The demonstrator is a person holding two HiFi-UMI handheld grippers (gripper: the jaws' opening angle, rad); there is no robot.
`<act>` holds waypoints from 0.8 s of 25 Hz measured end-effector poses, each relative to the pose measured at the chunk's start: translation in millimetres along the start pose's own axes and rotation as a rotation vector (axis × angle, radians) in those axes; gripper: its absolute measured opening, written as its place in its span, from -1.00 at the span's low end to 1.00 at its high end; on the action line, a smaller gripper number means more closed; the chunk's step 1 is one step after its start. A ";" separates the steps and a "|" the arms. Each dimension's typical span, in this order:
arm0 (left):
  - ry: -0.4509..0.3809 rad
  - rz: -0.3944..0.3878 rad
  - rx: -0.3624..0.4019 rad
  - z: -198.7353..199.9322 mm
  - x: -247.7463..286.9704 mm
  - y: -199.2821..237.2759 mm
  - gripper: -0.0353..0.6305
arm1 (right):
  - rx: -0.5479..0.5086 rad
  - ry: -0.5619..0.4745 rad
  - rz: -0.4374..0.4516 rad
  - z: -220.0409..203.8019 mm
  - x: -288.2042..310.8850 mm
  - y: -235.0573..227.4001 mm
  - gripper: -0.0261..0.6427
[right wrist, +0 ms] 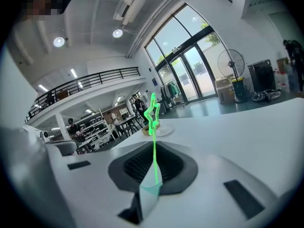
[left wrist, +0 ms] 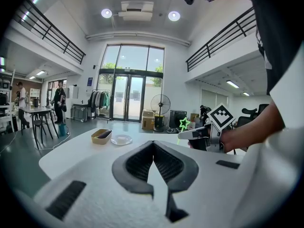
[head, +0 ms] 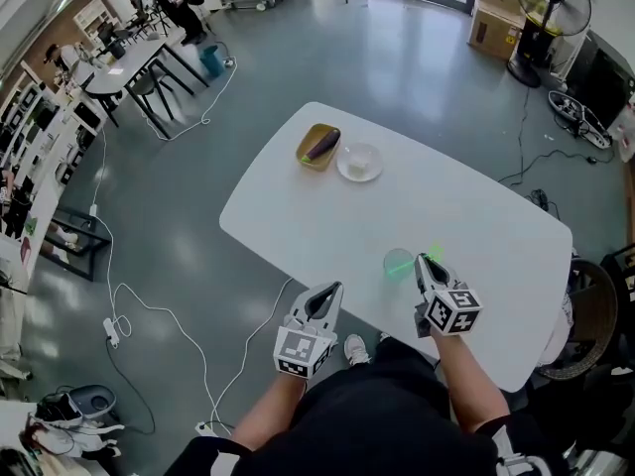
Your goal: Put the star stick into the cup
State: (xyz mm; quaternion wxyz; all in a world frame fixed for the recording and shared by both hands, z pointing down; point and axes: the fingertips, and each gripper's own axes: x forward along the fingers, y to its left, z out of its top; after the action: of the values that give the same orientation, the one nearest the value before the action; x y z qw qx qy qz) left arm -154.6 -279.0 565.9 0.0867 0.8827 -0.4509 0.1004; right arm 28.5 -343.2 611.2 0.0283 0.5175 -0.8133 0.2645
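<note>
Fingers (right wrist: 131, 164) pinch star stick (right wrist: 153, 115) over white table (head: 327, 226), seemingly beside cup (head: 398, 264).

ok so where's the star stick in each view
Head view: the star stick is lower right of centre, at the tip of the right gripper, beside the cup.
Left gripper view: right of centre, sticking up from that same gripper.
Right gripper view: dead centre, rising from between the shut jaws.
Shared landmark: the standing fan.
</note>
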 end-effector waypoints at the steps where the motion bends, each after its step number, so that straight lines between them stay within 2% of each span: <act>1: 0.000 0.000 0.002 0.3 -0.1 0.3 -0.86 | 0.003 0.000 0.000 -0.2 -0.2 -0.3 -0.85; 11: -0.004 -0.015 0.010 1.7 -3.3 -0.4 -0.86 | 0.023 0.048 -0.014 -15.5 -3.6 -6.1 -0.67; 20: -0.005 -0.016 0.008 -3.0 -7.9 0.6 -0.86 | 0.031 0.099 -0.018 -38.5 -6.8 -8.7 -0.62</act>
State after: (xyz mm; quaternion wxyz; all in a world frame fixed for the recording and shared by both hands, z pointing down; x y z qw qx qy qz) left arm -159.9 -272.4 566.8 0.0830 0.8869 -0.4435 0.0992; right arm 30.3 -322.7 645.6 0.0630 0.5114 -0.8020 0.3021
